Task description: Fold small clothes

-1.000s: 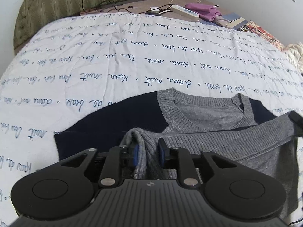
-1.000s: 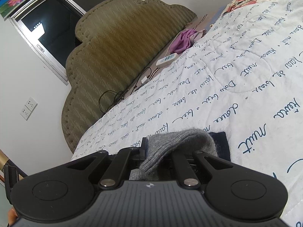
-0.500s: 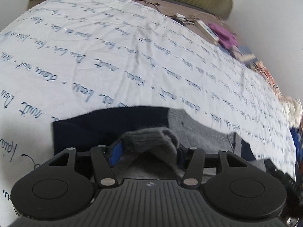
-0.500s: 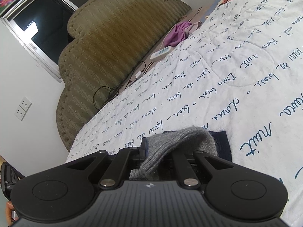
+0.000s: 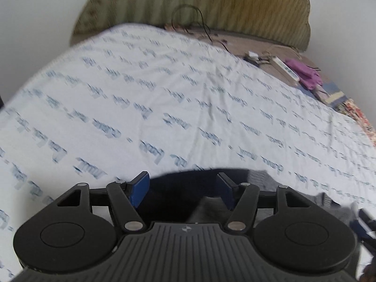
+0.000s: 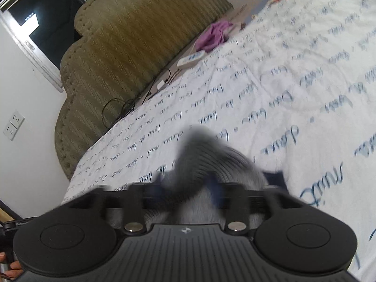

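A small grey and navy knit sweater (image 5: 178,188) lies on the white bedspread (image 5: 164,98), mostly hidden under my left gripper (image 5: 183,188). The left gripper is open, its blue-padded fingers (image 5: 139,188) spread wide above the navy part, with nothing between them. In the right wrist view, a blurred fold of the grey sweater (image 6: 206,159) stands up between the fingers of my right gripper (image 6: 188,188). The right jaws look spread and blurred by motion; I cannot tell whether they still grip the knit.
A padded olive headboard (image 6: 131,47) stands at the far end of the bed. A power strip (image 5: 285,67), black cables (image 5: 188,18) and a purple cloth (image 5: 307,75) lie beside it. A window (image 6: 42,23) and wall sockets (image 6: 13,124) are at left.
My left gripper has opened and let go of the grey sweater fold, and its view has swung toward the headboard. The right gripper's jaws have spread and the grey fold has shifted.
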Demonstrator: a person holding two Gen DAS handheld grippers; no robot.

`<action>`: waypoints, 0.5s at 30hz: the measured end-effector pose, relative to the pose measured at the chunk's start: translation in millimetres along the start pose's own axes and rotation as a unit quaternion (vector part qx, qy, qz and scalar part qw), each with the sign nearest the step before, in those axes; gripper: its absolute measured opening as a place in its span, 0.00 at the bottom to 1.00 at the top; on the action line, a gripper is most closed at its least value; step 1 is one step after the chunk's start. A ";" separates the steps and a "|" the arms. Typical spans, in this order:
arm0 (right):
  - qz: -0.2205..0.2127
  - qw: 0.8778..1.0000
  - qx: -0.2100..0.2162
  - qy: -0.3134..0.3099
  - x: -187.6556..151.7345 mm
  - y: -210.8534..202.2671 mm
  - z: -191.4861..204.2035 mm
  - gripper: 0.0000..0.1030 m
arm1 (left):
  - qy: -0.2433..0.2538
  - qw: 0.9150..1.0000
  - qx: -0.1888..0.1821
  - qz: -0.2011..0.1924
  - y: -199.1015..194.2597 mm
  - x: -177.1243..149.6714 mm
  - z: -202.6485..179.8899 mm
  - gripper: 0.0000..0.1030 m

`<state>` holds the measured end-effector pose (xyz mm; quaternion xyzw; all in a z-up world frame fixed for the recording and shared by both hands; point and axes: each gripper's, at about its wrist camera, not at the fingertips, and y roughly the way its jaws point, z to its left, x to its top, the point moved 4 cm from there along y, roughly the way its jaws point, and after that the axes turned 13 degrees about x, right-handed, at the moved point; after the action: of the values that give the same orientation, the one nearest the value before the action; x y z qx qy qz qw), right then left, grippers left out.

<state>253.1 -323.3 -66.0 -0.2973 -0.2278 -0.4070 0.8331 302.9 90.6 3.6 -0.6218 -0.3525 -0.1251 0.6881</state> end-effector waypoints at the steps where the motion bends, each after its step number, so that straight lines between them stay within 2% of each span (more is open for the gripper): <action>1: -0.009 1.000 -0.006 -0.013 2.8 -1.4 3.8 0.77 | 0.004 1.000 0.002 -0.006 -2.8 0.6 1.0 0.64; 5: -0.020 0.998 -0.010 -0.063 5.4 -7.9 24.5 0.77 | 0.038 0.999 -0.007 -0.029 -17.5 -4.3 -5.1 0.64; 8: 0.012 0.995 0.010 -0.102 -5.3 -2.3 43.9 0.77 | 0.107 0.993 -0.016 -0.053 -27.8 -17.3 -26.2 0.64; 11: 0.071 0.989 0.016 -0.132 -23.2 14.0 56.7 0.77 | 0.183 0.979 -0.009 -0.091 -37.0 -36.4 -49.3 0.65; 15: 0.128 0.974 0.004 -0.187 -49.7 30.7 73.6 0.77 | 0.269 0.955 -0.012 -0.127 -44.0 -65.4 -68.5 0.68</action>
<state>239.9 -231.1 -53.5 -0.3912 -0.3412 -0.2328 0.8224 251.5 -0.1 -3.0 -0.5236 -0.2290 -0.3785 0.7281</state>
